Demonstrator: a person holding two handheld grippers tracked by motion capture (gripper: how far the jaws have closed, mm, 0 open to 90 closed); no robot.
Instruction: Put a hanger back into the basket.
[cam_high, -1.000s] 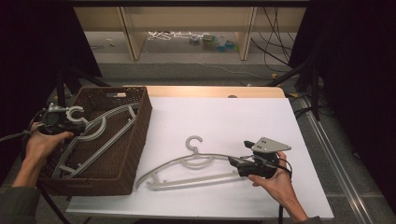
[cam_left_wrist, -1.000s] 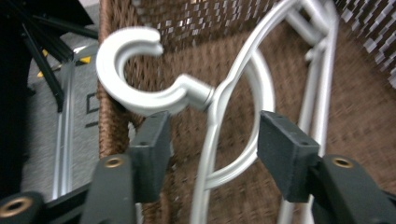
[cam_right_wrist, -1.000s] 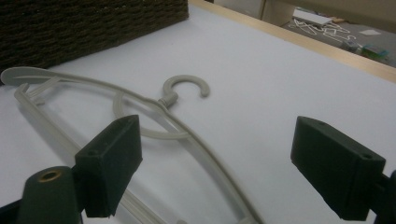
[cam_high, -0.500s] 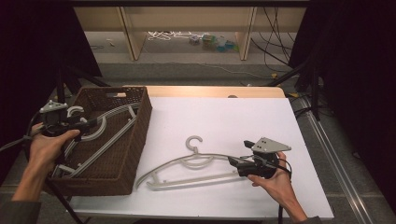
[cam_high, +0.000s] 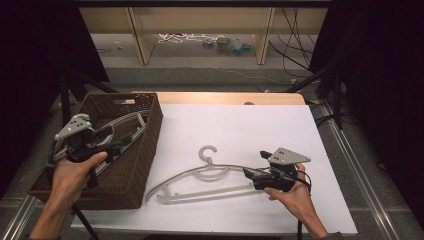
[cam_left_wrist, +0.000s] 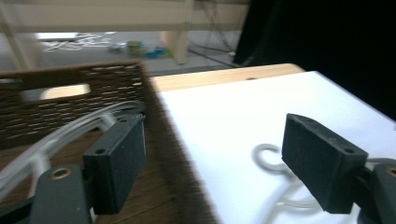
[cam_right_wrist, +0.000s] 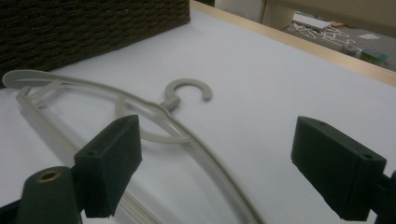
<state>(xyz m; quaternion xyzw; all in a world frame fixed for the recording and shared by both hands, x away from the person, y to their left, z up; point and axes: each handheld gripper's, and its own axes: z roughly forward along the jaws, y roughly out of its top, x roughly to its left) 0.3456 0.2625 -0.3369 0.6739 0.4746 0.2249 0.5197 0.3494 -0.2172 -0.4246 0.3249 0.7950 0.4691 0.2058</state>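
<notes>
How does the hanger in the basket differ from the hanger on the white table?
The hanger in the basket lies inside the brown woven basket, propped against the wall; the hanger on the table lies flat on the white table. The first is partly hidden, the second shows hook and all. Both are pale plastic, same shape.

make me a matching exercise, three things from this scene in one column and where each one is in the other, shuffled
Things:
1. grey hanger
2. second hanger
3. left gripper

Places:
A. over the brown basket, jaws open
B. flat on the white table, between the right gripper's open jaws
C. lying inside the basket

Pairs: 1-B, 2-C, 3-A
</notes>
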